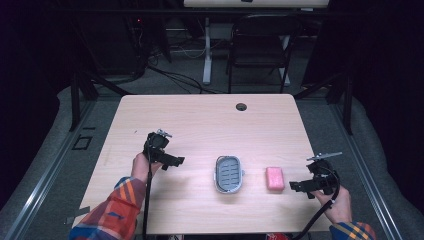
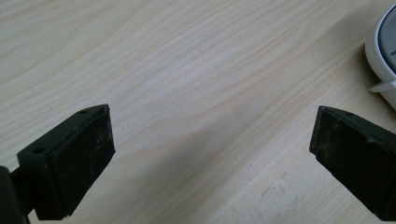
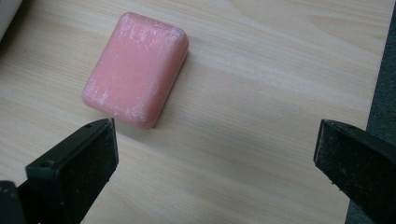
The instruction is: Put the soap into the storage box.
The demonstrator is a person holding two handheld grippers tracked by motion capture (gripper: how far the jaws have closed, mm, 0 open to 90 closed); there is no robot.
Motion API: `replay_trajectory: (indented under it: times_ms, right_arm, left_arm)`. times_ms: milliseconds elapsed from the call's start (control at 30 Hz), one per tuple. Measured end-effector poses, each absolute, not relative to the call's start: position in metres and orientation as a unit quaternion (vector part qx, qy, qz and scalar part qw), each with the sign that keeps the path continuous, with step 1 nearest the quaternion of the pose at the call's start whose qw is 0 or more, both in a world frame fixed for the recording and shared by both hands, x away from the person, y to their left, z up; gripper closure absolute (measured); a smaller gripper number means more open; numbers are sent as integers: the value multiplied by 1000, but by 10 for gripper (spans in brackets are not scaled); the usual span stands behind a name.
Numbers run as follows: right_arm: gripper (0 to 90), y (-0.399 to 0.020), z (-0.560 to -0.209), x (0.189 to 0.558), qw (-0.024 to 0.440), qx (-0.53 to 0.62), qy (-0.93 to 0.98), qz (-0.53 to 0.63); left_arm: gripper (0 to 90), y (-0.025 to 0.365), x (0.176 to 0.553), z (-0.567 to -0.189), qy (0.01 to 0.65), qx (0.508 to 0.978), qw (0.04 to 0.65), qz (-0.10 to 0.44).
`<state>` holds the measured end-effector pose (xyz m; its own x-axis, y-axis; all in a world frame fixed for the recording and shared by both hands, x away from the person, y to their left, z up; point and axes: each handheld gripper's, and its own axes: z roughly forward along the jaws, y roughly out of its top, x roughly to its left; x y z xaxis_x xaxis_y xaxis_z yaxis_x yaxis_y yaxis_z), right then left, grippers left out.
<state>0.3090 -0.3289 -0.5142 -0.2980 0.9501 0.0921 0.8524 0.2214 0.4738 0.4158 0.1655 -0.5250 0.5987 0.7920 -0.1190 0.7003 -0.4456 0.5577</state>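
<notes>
Both grippers' jaws released and empty; right gripper (image 1: 314, 185) sits off-centre of the pink rounded soap bar (image 3: 136, 69), so closing risks nudging it across the pale wooden tabletop (image 1: 200, 125).

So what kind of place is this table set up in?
Probably a lab or recording studio, not a home: dark drapes surround the wooden table, cables trail across the grey floor, and a folding chair stands behind.

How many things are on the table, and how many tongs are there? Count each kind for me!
Pink soap bar: 1
Grey-and-white soap dish: 1
Tongs, left and right, both open and empty: 2
Total: 4
</notes>
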Motion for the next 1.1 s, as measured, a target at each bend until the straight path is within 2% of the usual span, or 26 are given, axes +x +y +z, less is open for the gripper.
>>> replay_trajectory:
  times_ms: [467, 1100]
  right_arm:
    - [0, -327, -512, 309, 110, 581, 775, 223]
    - [0, -315, -493, 309, 102, 584, 772, 230]
  left_arm:
    - [0, 166, 416, -525, 440, 846, 290, 80]
    - [0, 163, 416, -526, 444, 846, 284, 82]
